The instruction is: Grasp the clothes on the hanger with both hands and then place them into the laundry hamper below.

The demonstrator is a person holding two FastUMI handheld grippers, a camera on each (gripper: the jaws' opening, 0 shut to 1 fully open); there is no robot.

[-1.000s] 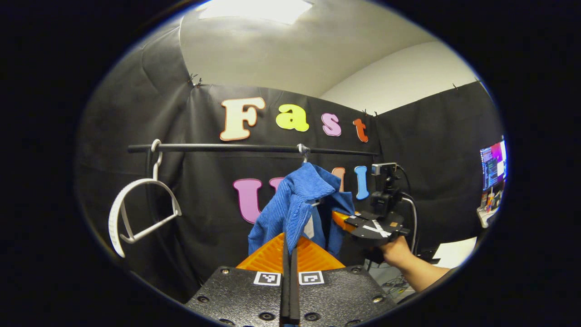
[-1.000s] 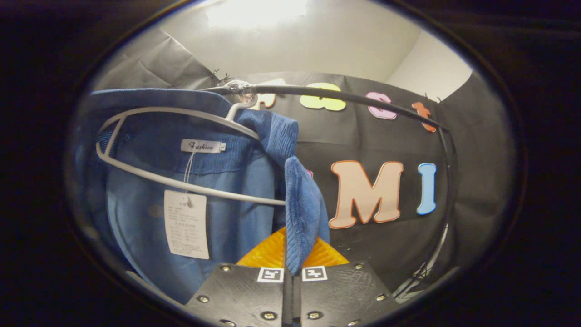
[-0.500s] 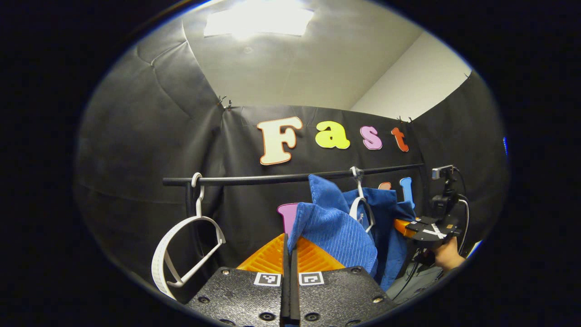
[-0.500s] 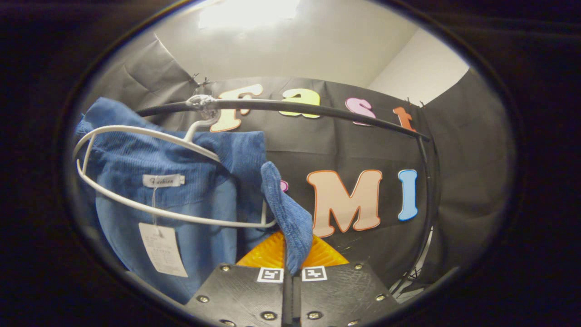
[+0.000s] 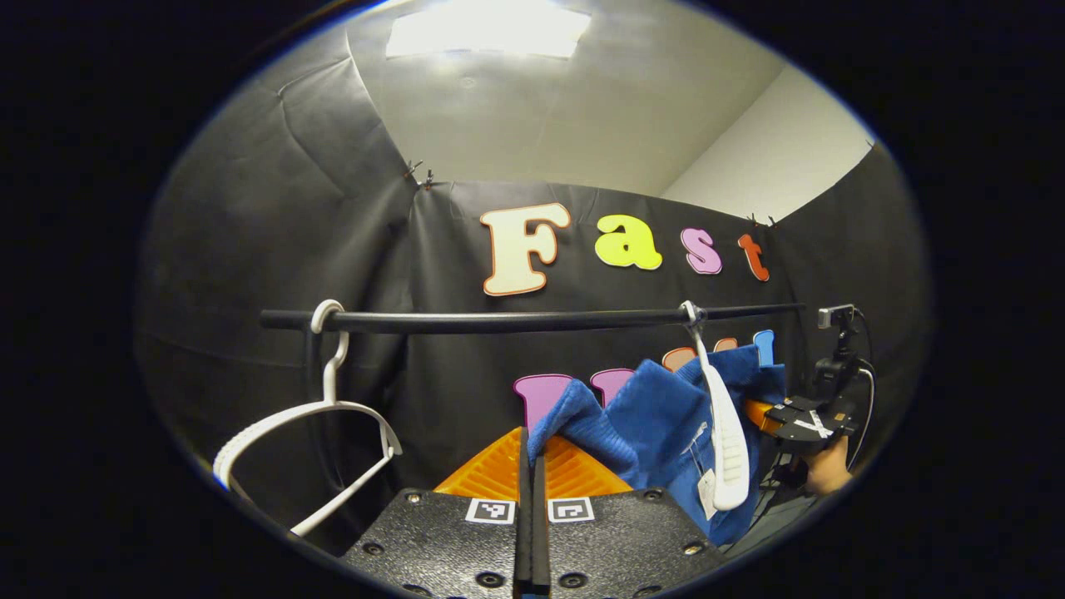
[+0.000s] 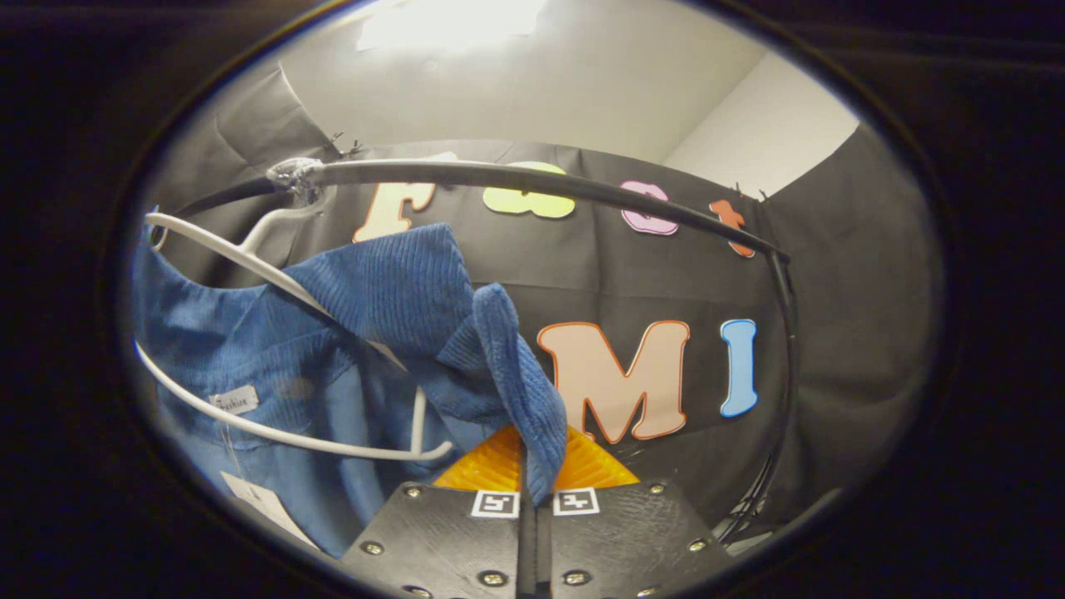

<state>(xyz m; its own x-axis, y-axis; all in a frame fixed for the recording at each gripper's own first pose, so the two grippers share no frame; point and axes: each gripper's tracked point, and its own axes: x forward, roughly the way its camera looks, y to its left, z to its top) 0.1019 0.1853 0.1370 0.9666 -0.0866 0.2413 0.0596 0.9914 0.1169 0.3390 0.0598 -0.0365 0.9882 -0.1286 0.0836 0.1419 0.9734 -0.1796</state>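
Both grippers, left (image 5: 532, 466) and right (image 6: 532, 478), pinch the blue garment (image 5: 657, 420); I'm peeling it off the hanger (image 5: 722, 433), then lowering toward 6 o'clock.

shirt (image 6: 391, 291): blue ribbed cloth, matt | hangers (image 5: 724, 433): white smooth plastic | rail (image 5: 499, 319): black, smooth, slight sheen | tags (image 6: 234, 400): white cloth or paper | wall (image 5: 274, 249): black matt cloth
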